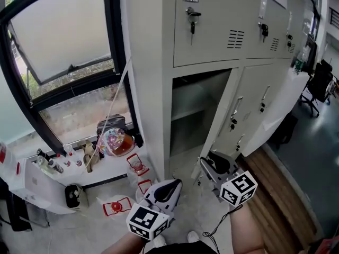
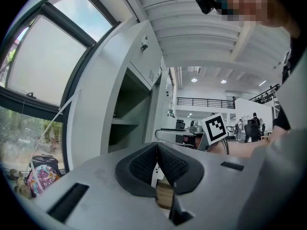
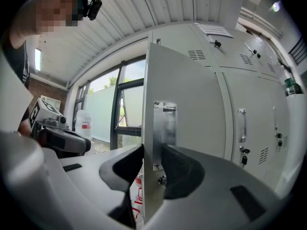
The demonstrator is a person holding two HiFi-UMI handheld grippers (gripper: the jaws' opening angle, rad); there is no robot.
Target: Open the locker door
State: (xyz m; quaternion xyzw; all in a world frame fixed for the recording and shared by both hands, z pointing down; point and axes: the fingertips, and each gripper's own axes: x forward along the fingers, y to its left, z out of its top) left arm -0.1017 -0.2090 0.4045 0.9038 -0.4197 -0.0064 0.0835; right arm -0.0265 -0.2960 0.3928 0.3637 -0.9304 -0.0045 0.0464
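Observation:
The grey locker bank [image 1: 212, 25] has its lower left compartment [image 1: 196, 115] standing open, with a shelf inside. Its door [image 1: 223, 112] is swung out toward me. My right gripper [image 1: 204, 164] is shut on the door's free edge low down. In the right gripper view the door [image 3: 184, 104] runs up between the pads [image 3: 180, 169], next to a metal latch plate [image 3: 164, 121]; the gripper [image 3: 152, 152] clamps it. My left gripper [image 1: 178, 182] hovers left of it, shut and empty, its pads [image 2: 144, 164] meeting at the tips [image 2: 157, 146].
Keys hang in the upper locker doors [image 1: 192, 17]. A window sill [image 1: 106, 171] on the left carries a colourful bag [image 1: 114, 142] and small bottles. Red items [image 1: 117, 206] lie on the floor near my left gripper. An office chair [image 1: 320, 81] stands at far right.

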